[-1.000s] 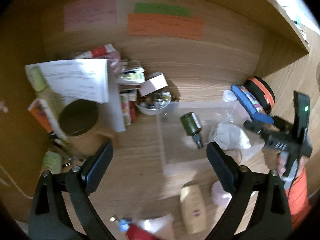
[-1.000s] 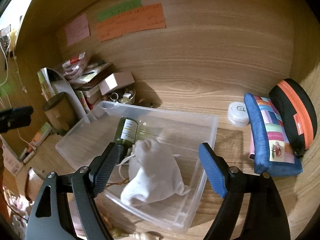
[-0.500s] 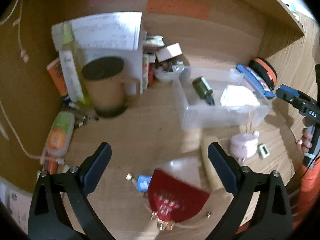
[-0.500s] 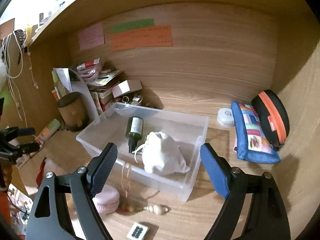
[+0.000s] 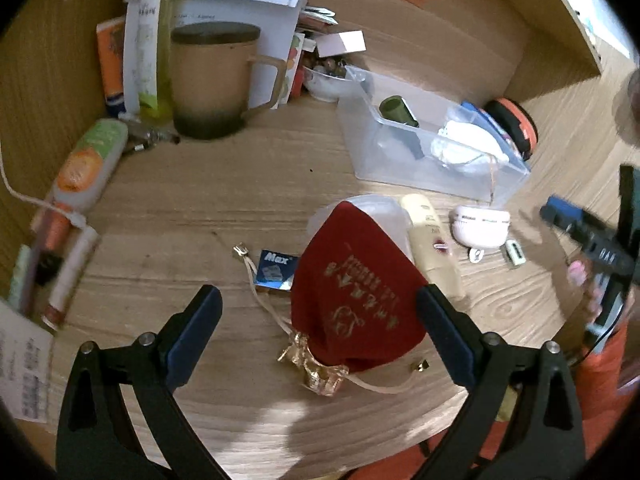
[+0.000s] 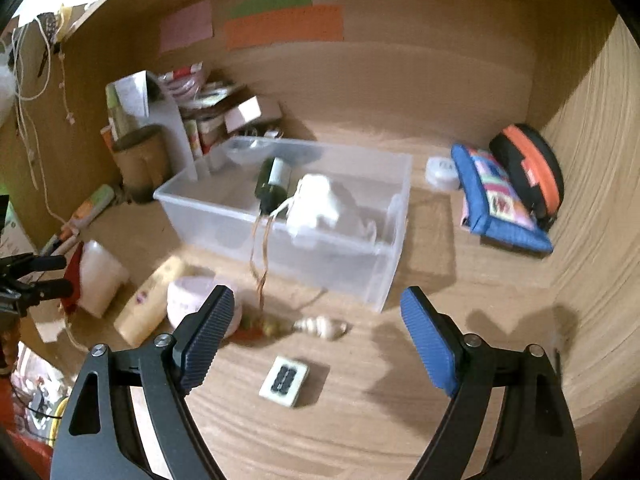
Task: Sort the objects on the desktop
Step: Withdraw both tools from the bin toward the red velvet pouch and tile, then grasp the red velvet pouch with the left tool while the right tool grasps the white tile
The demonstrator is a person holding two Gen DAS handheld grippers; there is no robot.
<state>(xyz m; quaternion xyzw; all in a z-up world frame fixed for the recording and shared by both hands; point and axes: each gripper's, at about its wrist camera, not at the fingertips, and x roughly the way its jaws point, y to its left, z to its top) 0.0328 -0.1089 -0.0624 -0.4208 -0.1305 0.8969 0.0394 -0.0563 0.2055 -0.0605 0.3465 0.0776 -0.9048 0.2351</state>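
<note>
Two grippers hang over the counter with their fingers wide apart and nothing in them. The left gripper is right above the red pouch, near the clear bin. If its fingers only catch the loose string, the pouch could slip out.

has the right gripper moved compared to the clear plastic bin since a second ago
Yes. The right gripper has pulled back from the clear plastic bin; its open fingers now frame bare wooden desk, not the white cloth pouch.
</note>
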